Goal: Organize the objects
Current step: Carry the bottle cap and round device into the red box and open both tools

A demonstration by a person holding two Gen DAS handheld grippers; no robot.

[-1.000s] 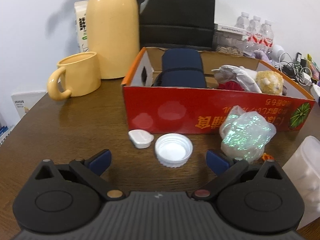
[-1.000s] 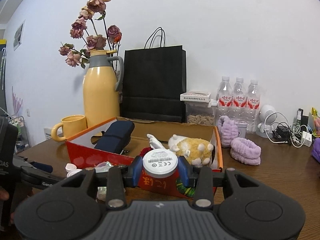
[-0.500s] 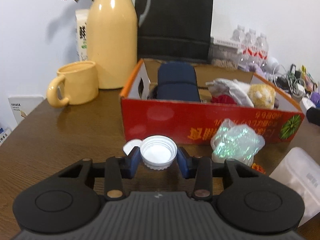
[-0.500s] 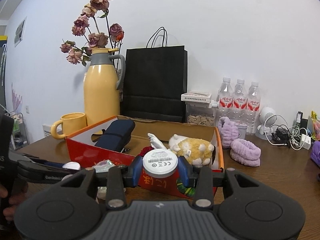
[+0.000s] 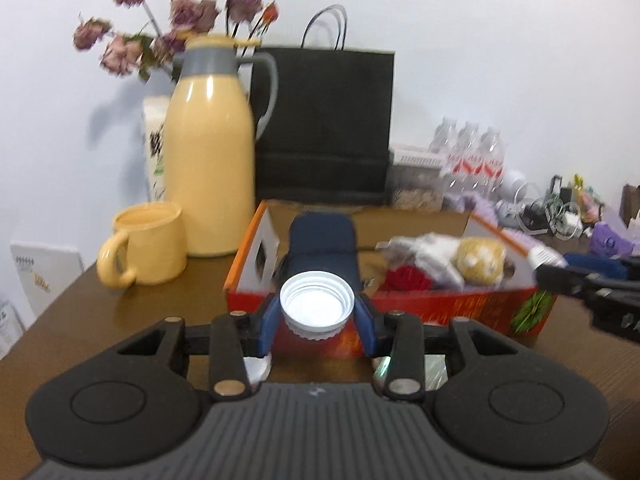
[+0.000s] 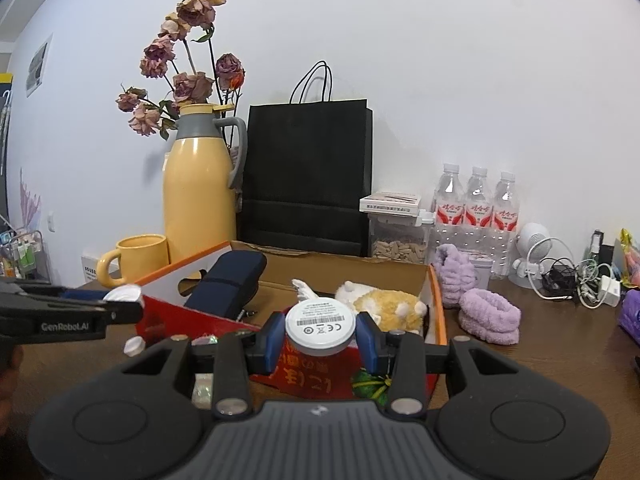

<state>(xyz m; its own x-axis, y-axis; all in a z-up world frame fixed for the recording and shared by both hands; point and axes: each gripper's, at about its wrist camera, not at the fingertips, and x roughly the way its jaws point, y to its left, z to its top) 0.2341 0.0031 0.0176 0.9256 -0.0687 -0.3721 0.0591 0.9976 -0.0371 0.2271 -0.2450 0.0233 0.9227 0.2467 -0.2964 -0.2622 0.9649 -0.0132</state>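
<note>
Centre frame, left wrist view: left gripper [image 5: 317, 314] has just closed, blue pads clamping a white ribbed plastic screw cap [image 5: 317, 304], open side up, clear of the brown wooden table [image 5: 120, 320]. Directly behind stands the red cardboard box [image 5: 440, 308], holding a navy pouch [image 5: 322, 246] and a yellow plush toy [image 5: 482, 258]. Right wrist view, lower centre: right gripper [image 6: 321, 338] pinches a white labelled round disc [image 6: 321, 325] in front of that box. Upper left: glossy yellow jug [image 5: 210, 164], yellow mug [image 5: 148, 250].

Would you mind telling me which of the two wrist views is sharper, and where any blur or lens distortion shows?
Right wrist view: sharp, the label on the white disc is crisp. Left wrist view: motion-smeared, the dried flowers and water bottles are soft, while the white cap held in the left tool stays fairly clear. Both views: fisheye, dark corners and bowed edges.
</note>
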